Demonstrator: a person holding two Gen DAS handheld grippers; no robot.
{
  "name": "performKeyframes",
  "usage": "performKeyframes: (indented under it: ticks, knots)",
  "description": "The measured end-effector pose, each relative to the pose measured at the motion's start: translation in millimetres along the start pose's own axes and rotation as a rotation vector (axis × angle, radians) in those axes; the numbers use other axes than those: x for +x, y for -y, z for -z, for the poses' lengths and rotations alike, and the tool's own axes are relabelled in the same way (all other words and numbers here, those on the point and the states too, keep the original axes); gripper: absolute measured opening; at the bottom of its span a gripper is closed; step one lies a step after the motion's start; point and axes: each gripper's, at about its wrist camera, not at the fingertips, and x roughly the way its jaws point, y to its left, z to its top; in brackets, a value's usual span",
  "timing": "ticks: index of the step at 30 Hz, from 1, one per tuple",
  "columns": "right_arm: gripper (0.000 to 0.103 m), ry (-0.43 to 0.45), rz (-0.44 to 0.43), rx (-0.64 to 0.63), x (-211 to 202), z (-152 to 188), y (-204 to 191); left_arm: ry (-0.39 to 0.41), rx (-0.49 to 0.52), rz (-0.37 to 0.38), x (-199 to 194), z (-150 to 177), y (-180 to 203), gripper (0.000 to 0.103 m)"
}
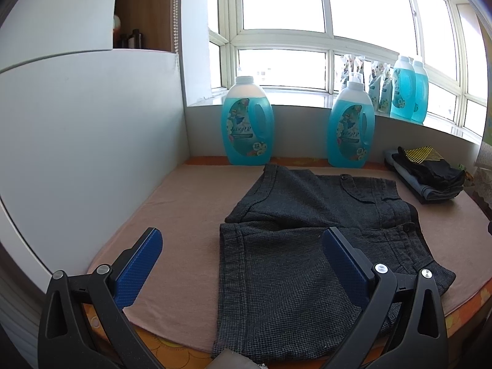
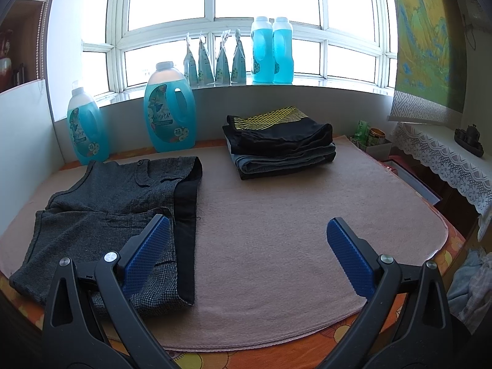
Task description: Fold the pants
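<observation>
A pair of grey checked shorts (image 1: pixel 307 240) lies spread flat on the pink mat (image 2: pixel 276 230) that covers the table (image 2: pixel 452 246), its two legs side by side and pointing toward the white panel at the left, its dark waistband toward the middle of the mat. Both grippers hang above the near edge with nothing between their blue pads. The left gripper (image 1: pixel 243 252) has its fingers spread wide, one over bare mat beside the leg hems and the other over the near leg, a stance that seems set to take the hem end of the cloth. The right gripper (image 2: pixel 246 240) is equally wide, its left finger over the waistband corner and its right finger over empty mat, probably lined up for the waist end so the garment can be lifted from both ends and folded. No fold has been made in this pair yet, judging by how flat it lies. At the back right of the mat sits a stack of folded clothes (image 2: pixel 283 147), well apart from the shorts, likely the place for finished pieces. Blue detergent bottles (image 2: pixel 169 110) stand along the wall behind, clear of the working space.
</observation>
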Motion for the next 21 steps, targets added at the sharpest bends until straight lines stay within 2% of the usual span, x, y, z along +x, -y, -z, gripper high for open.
performKeyframes:
  ticks: [8, 13, 21]
  knots:
    - [0.103, 0.026, -0.057, -0.118, -0.6, 0.7, -12.1, -0.005, 0.052, 0.0, 6.7, 8.2, -9.8, 0.103]
    - [0.103, 0.044, -0.152, -0.219, -4.5, 3.3, -26.7, -0.023, 0.048, 0.094, 11.4, 16.5, -23.7, 0.101]
    - [0.102, 0.04, -0.337, -0.44, -6.1, 21.4, -60.4, -0.092, 0.15, 0.122, 16.3, 32.3, -29.6, 0.073]
